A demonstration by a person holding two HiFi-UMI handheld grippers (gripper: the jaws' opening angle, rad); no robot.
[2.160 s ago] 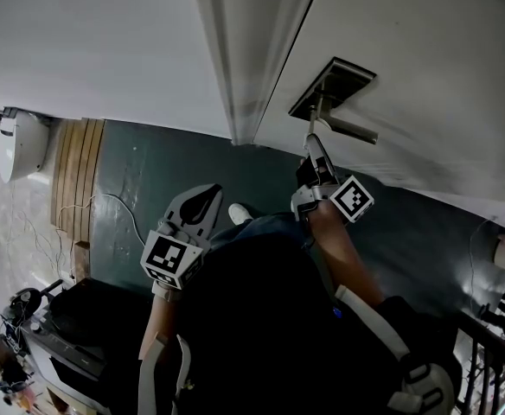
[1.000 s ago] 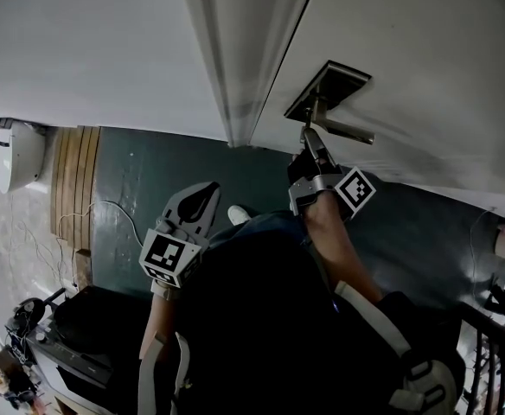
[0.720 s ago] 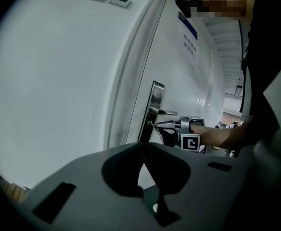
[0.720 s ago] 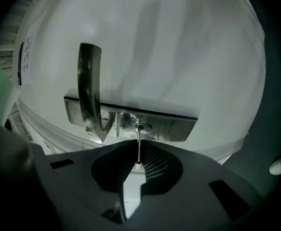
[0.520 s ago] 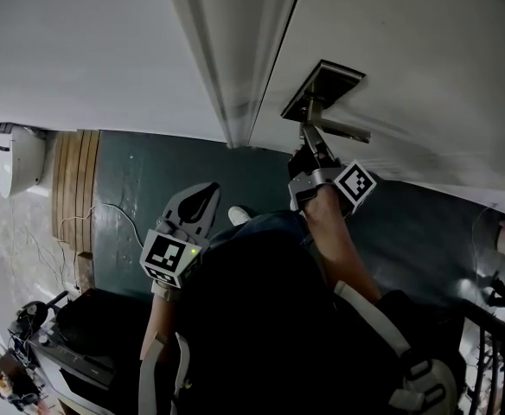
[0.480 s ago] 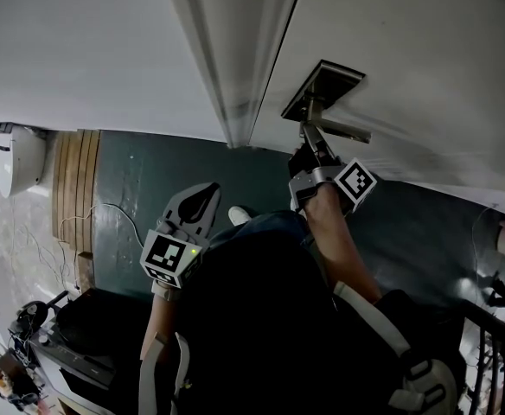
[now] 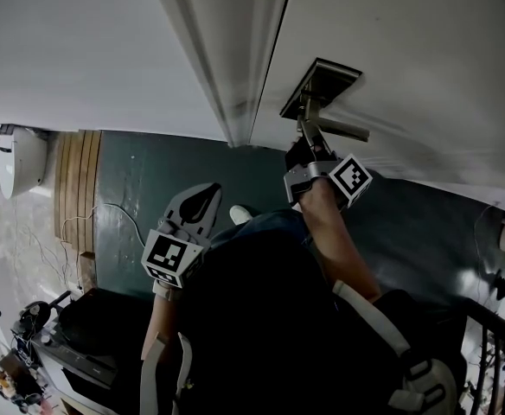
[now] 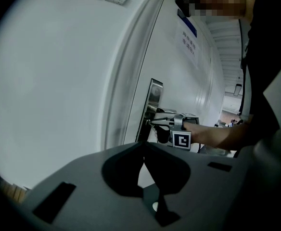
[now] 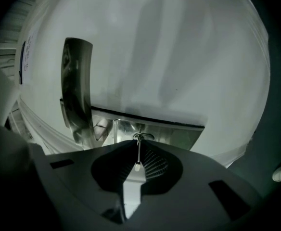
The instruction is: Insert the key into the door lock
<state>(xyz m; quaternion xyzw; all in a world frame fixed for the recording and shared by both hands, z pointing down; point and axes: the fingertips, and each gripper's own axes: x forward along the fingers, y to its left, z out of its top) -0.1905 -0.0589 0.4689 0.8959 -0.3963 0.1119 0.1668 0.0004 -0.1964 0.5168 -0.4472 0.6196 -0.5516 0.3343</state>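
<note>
The white door (image 7: 425,50) carries a metal lock plate (image 7: 321,86) with a lever handle (image 7: 342,130). My right gripper (image 7: 305,130) is raised to the plate, just below the handle's root, and is shut on the key. In the right gripper view the thin key (image 9: 138,154) stands edge-on between the jaws, its tip at the keyhole (image 9: 138,138) in the shiny plate (image 9: 169,131); the handle (image 9: 75,97) curves up at the left. My left gripper (image 7: 207,194) hangs lower, apart from the door, shut on nothing (image 8: 144,146), and sees the right gripper (image 8: 155,124) at the plate (image 8: 154,91).
The door frame (image 7: 226,76) runs left of the lock. Below is dark green floor (image 7: 140,175) with wooden slats (image 7: 75,175), a loose cable (image 7: 105,219), a white appliance (image 7: 15,158) and a black case (image 7: 84,318). The person's body fills the lower middle.
My right gripper has risen with the key from below the handle to the lock plate. The left gripper has stayed where it was.
</note>
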